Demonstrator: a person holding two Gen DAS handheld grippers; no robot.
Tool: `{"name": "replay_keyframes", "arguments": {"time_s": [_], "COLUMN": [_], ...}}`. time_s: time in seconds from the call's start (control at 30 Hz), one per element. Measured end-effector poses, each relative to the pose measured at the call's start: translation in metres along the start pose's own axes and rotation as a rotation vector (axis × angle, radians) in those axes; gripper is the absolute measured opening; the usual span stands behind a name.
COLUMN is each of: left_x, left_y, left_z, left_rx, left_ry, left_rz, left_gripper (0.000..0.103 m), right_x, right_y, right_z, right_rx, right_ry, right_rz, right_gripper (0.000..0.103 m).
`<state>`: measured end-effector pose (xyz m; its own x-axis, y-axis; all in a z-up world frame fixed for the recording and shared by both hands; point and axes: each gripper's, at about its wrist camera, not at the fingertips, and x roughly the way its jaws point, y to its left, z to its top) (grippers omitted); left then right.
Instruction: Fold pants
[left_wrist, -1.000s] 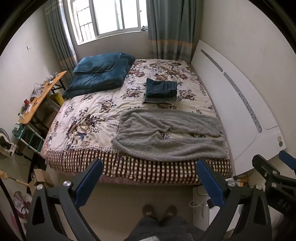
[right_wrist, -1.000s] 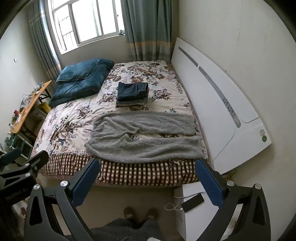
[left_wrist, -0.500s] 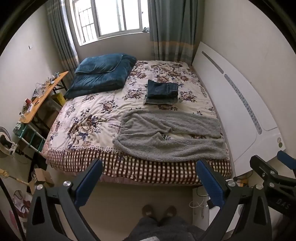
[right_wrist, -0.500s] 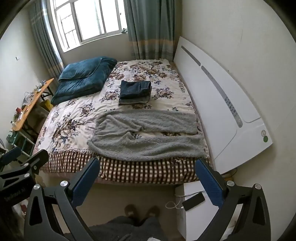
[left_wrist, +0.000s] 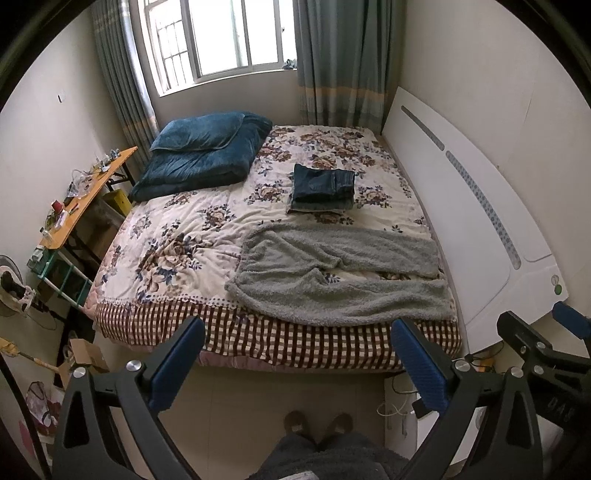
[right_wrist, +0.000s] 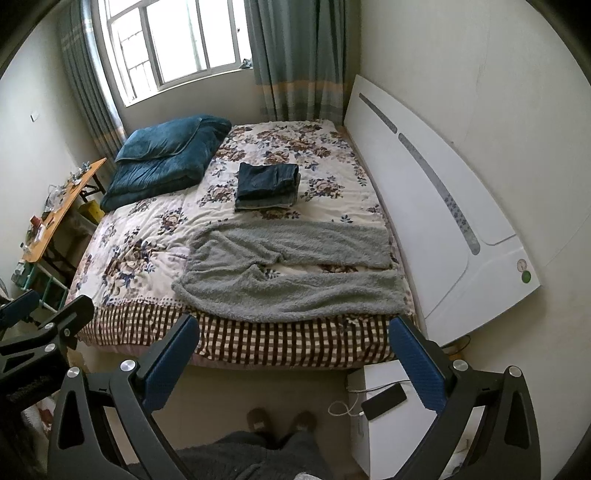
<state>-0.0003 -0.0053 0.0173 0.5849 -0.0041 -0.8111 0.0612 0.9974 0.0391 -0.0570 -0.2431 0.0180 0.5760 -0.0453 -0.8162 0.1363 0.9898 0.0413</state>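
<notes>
Lying unfolded, legs spread, along near edge of bed (left_wrist: 236, 332): grey fleece pants (left_wrist: 340, 273), untouched. Folded jeans (left_wrist: 321, 186) already stacked beyond. Left gripper (left_wrist: 295, 360) and right gripper (right_wrist: 291, 356) hovering short, jaws wide apart, empty. Whole fold remaining.

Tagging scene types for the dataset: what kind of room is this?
A home bedroom, most likely. A bed with a floral quilt fills the room, blue bedding is stacked by the curtained window, and grey fleece pants lie spread out on it.
</notes>
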Motion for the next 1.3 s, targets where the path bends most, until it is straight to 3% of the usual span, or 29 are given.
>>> {"name": "replay_keyframes", "arguments": {"time_s": [1.3], "left_x": [-0.011], "left_y": [0.000], "left_z": [-0.004], "left_rx": [0.000], "left_ry": [-0.015], "left_rz": [0.007], "left_gripper": [0.102], "right_x": [-0.005], "right_y": [-0.011], "right_z": [0.005], "right_rx": [0.005], "right_ry": [-0.015], "right_rz": [-0.006], "right_gripper": [0.103]}}
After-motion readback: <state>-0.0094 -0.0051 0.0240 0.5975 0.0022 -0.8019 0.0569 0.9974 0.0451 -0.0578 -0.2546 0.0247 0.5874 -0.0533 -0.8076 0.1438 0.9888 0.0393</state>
